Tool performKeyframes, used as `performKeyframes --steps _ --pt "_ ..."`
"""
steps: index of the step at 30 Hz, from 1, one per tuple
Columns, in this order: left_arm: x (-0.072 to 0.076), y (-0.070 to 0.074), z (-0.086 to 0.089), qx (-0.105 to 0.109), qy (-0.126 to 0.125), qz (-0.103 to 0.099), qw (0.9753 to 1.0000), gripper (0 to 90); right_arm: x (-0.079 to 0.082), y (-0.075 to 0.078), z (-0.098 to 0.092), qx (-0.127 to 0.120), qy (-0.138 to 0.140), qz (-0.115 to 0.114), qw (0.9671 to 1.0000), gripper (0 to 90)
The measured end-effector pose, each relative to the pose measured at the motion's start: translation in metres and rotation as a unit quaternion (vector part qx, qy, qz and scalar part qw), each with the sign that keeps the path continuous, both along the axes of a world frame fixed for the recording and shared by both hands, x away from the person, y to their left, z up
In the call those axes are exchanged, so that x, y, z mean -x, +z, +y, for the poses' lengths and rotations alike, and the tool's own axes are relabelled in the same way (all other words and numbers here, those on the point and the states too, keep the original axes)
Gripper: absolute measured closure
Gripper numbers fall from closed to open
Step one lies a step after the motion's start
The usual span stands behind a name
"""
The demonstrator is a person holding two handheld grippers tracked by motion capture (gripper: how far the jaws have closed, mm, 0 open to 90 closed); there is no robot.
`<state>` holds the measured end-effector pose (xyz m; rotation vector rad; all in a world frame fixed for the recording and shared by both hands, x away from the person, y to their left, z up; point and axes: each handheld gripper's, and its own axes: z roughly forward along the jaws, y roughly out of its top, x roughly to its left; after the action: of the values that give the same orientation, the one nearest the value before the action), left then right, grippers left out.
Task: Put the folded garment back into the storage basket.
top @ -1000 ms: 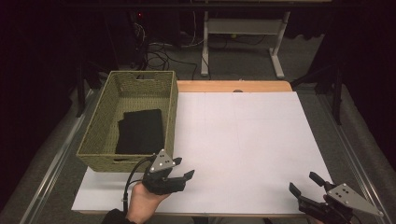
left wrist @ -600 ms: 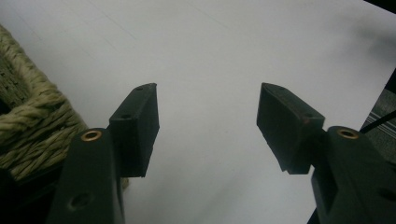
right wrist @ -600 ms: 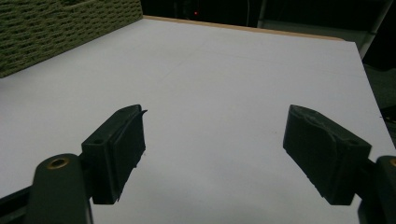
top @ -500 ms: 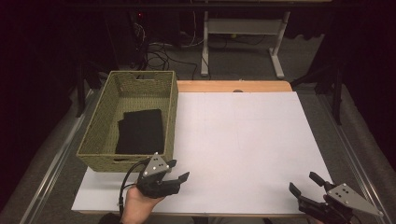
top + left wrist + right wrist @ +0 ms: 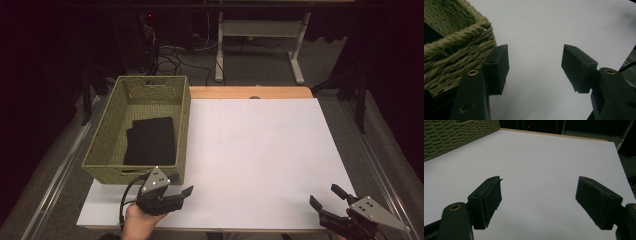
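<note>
Where the desk's (image 5: 260,150) near edge runs, left claw (image 5: 172,196) gapes wide, empty, just beside woven basket (image 5: 111,135); right claw (image 5: 326,198) wide, empty, at near right corner; high view alone shows black cloth (image 5: 150,141) inside basket.

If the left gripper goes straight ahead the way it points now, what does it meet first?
Probably nothing: the left gripper, jaws open, points over the bare white sheet. The woven basket lies just beside its path.
</note>
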<state>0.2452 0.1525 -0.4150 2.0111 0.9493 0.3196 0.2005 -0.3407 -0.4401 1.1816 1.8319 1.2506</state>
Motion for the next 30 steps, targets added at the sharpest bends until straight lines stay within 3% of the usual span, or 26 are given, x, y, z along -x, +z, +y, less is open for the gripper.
performKeyframes --steps 14,19,30 --pt "0.006 -0.004 0.022 0.007 0.024 -0.001 0.9997 36.6 0.000 0.000 -0.001 0.000 -0.001 0.001 1.0000 21.5" --pt "0.008 -0.004 0.030 -0.004 0.029 0.000 0.9996 36.6 0.000 0.000 -0.001 0.000 -0.002 0.001 1.0000 21.5" --pt "0.012 -0.005 0.048 -0.004 0.049 -0.009 0.9988 36.6 0.000 0.000 -0.001 0.000 -0.003 0.001 1.0000 21.5"
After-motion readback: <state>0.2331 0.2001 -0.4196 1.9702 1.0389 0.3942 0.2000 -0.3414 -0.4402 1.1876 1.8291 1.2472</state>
